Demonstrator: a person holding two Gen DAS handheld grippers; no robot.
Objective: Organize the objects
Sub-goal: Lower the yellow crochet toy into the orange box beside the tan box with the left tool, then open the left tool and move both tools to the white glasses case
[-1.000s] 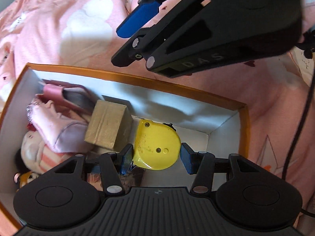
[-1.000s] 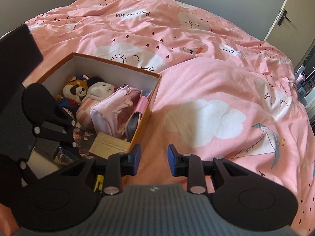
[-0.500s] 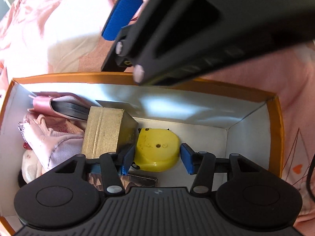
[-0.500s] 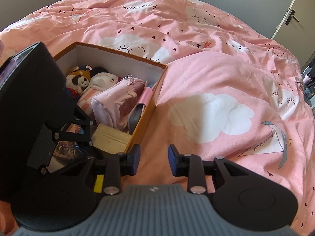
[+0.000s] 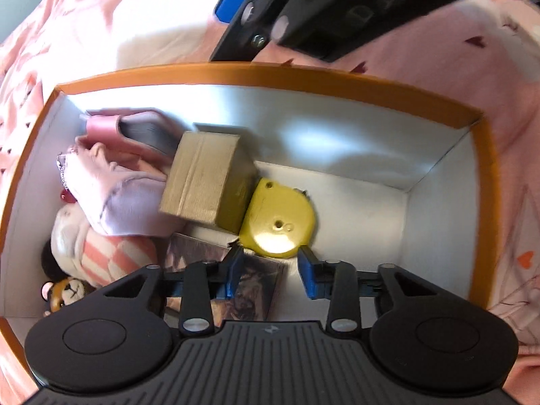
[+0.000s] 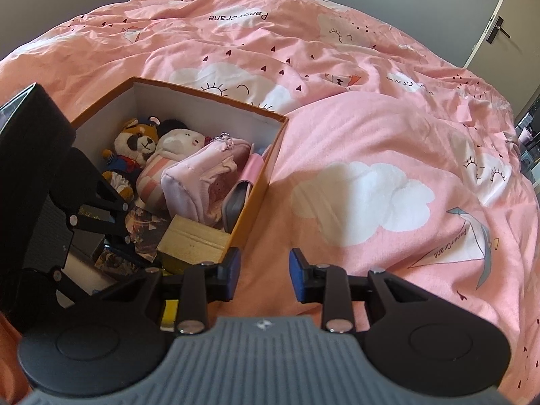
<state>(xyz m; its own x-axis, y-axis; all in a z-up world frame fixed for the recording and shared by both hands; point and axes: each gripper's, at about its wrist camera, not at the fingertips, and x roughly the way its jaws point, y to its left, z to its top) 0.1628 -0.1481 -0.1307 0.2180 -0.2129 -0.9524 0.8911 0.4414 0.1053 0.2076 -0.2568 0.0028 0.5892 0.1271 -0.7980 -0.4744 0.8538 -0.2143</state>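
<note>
In the left wrist view, the yellow tape measure point(image 5: 278, 224) lies flat on the white floor of the orange-rimmed box point(image 5: 303, 74), in the lower middle of the frame. It is a rounded, D-shaped glossy case with a small screw hole near its centre and a dark tab at its upper right edge. Its long axis runs from upper left to lower right, and its upper left side touches the brown cardboard block point(image 5: 206, 180). The left gripper point(image 5: 270, 275) hangs just below it with its blue fingers point(image 5: 233, 275) spread wide and nothing between them. To the right of the tape measure the box floor is bare up to the right wall. On the left, a pink pouch point(image 5: 111, 189), a striped plush point(image 5: 101, 253) and a printed card point(image 5: 249, 287) fill the box. The right gripper point(image 5: 233, 3) crosses the top of the frame over the pink bedspread point(image 5: 455, 77).

In the right wrist view, the right gripper point(image 6: 265, 275) sits at the lower centre over the bedspread point(image 6: 371, 135), just outside the box's right wall point(image 6: 256, 185); its fingers point(image 6: 297, 276) are parted with nothing between them. The box fills the left middle, holding a bear plush point(image 6: 138, 141), the pouch point(image 6: 199, 182) and the cardboard block point(image 6: 192, 241). Only a yellow sliver point(image 6: 168, 314) shows beside the fingers at the lower left. The left gripper's body point(image 6: 37, 175) blocks the left edge. Open bedspread stretches across the right half.
</note>
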